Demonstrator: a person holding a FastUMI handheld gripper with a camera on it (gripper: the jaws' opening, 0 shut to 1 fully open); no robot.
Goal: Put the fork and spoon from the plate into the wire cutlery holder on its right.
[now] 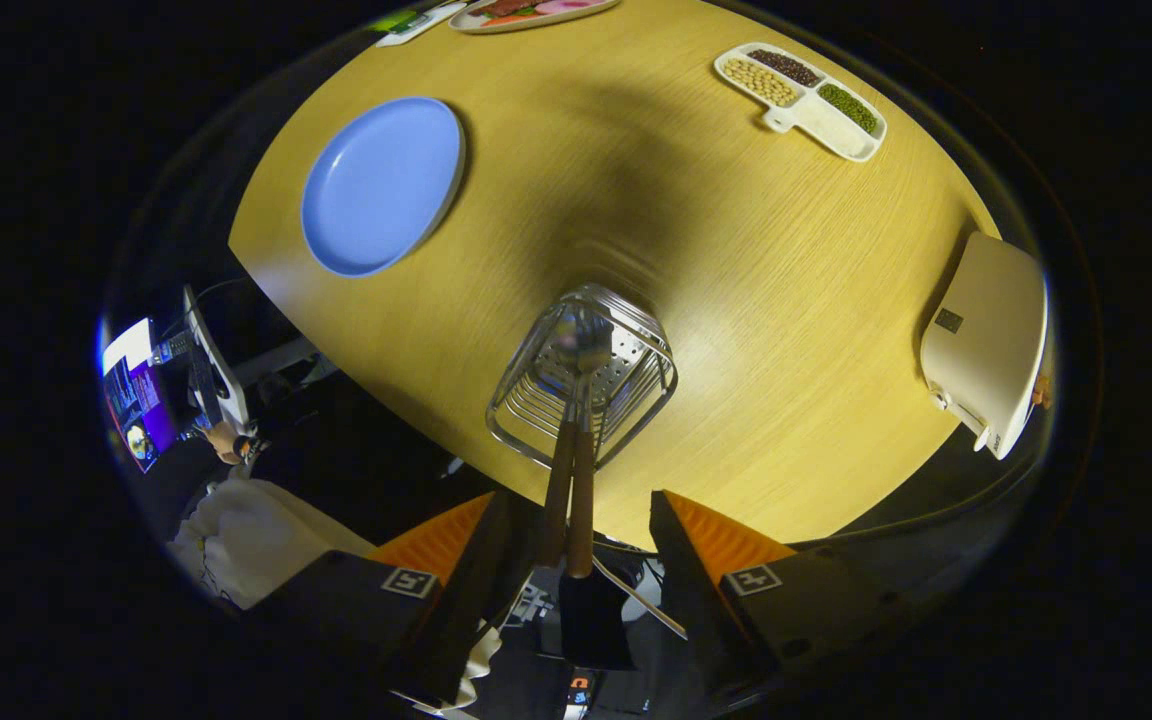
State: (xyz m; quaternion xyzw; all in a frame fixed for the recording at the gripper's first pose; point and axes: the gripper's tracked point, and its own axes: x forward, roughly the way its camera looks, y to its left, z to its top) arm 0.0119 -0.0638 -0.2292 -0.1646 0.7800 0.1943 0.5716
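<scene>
The wire cutlery holder [581, 375] stands on the round wooden table [736, 300], just ahead of my fingers. Two pieces of cutlery with brown wooden handles stand in it side by side, heads down. The left handle [556, 480] and the right handle [582, 510] rise toward me into the gap between my fingers. A rounded metal head [576, 345] shows inside the holder; which piece is the fork I cannot tell. My gripper [574, 500] is open above the holder, with neither finger touching the handles. The blue plate [381, 185] lies bare to the holder's left, farther off.
A white divided dish of beans [801, 100] sits far right on the table. A white appliance [986, 340] stands at the right edge. A plate with food [531, 12] lies at the far side. The table's near edge runs just below the holder.
</scene>
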